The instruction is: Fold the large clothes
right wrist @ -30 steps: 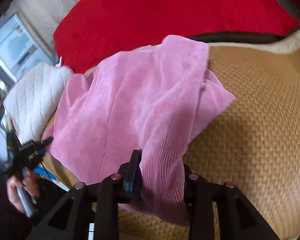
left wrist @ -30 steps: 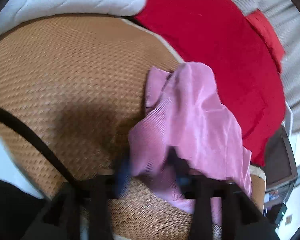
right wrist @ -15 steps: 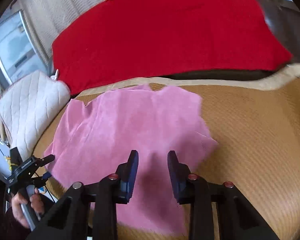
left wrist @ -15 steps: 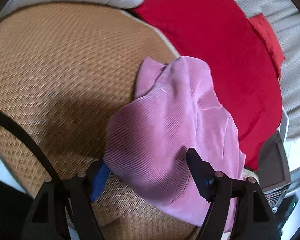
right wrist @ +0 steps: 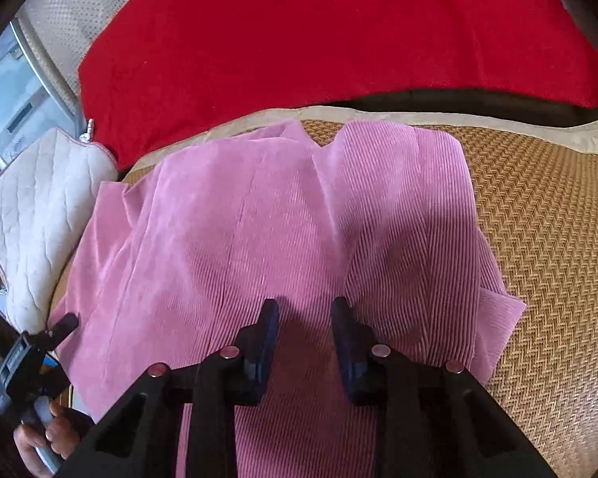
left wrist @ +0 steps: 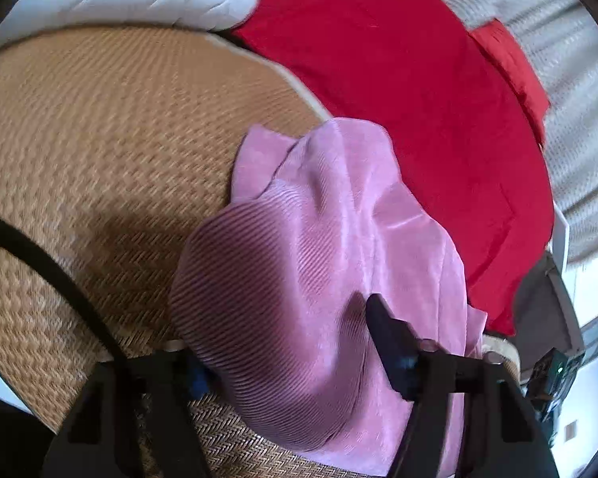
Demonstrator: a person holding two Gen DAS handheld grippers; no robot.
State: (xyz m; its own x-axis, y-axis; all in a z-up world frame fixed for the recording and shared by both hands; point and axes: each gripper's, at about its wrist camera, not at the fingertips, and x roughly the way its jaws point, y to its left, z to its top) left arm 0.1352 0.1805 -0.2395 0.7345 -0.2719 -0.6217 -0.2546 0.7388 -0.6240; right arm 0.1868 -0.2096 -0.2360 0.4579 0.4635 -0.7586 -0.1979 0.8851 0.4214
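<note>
Left tongs (left wrist: 287,342): jaws have just been closing, pink corduroy bulging up between them. One finger is buried under the fold, so I cannot tell whether the pads bite yet. In the right wrist view these tongs (right wrist: 40,354) sit at the garment's left edge, the person's hand (right wrist: 48,434) on the handle.

Right tongs (right wrist: 305,338): jaws parted a little, released, hanging just over the cloth with only flat fabric and shadow in the gap.

Pink garment (right wrist: 283,239): spread on the woven mat (right wrist: 546,239), mostly flat from the right wrist view, far edge near the mat's pale border, a corner poking out on its right side. Red blanket (right wrist: 299,32) lies beyond; quilted white cushion (right wrist: 40,207) touches the garment's left side.

My reading: a fold has been laid down and I am re-gripping for the following one. Next move calls for a firm pinch on the left-hand edge, a matching pinch by the right tongs, then both lifting together so the layers do not slide.
</note>
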